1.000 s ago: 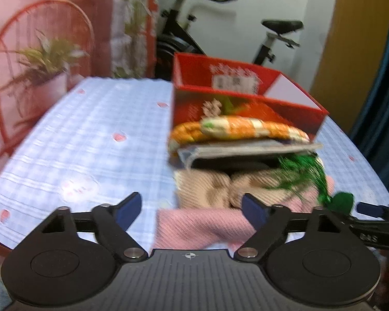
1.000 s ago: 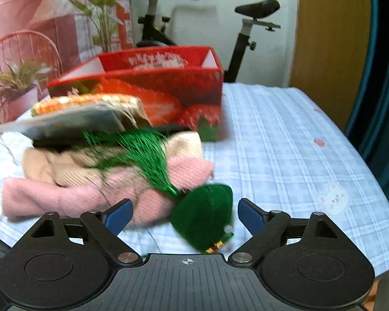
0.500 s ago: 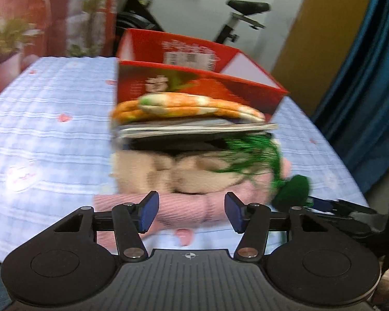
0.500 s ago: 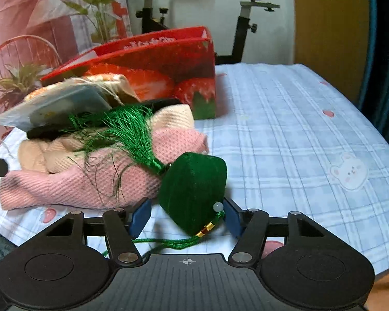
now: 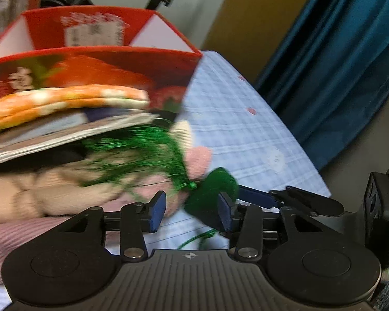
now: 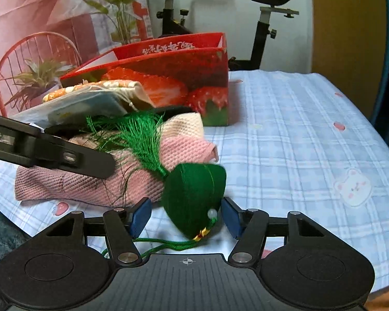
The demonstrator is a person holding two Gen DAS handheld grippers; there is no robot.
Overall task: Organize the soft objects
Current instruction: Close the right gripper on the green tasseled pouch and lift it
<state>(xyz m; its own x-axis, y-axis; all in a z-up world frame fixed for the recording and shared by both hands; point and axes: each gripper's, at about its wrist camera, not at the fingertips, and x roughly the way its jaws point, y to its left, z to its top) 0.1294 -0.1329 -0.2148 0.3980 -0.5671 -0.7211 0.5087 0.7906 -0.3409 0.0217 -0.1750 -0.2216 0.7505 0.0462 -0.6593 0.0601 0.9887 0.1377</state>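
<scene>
Both tools work the green pouch [image 6: 194, 194]: right tool [image 6: 185, 216] grips it, left tool [image 5: 192, 213], closing, empty, should pinch squarely without snagging the tassel [image 6: 140, 140].

Your left wrist camera sits just behind the left tongs [image 5: 192, 213] and looks forward and down along them, close over the near edge of the desk [image 5: 236, 119], toward the blue curtain [image 5: 337, 59]; this view is tilted and blurred. Your right wrist camera sits behind the right tongs [image 6: 185, 216], also angled down, facing across the desk [image 6: 298, 134] toward the exercise bike [image 6: 267, 26] and the wall. Both views share the green pouch [image 5: 211, 194] [image 6: 194, 194], the pink cloth [image 5: 198, 158] [image 6: 184, 150] and the red box [image 5: 96, 64] [image 6: 168, 64]. Each camera also catches the other tool: the right tongs [image 5: 256, 198] enter the left view from the right, and the left tongs [image 6: 51, 153] cross the right view from the left.
</scene>
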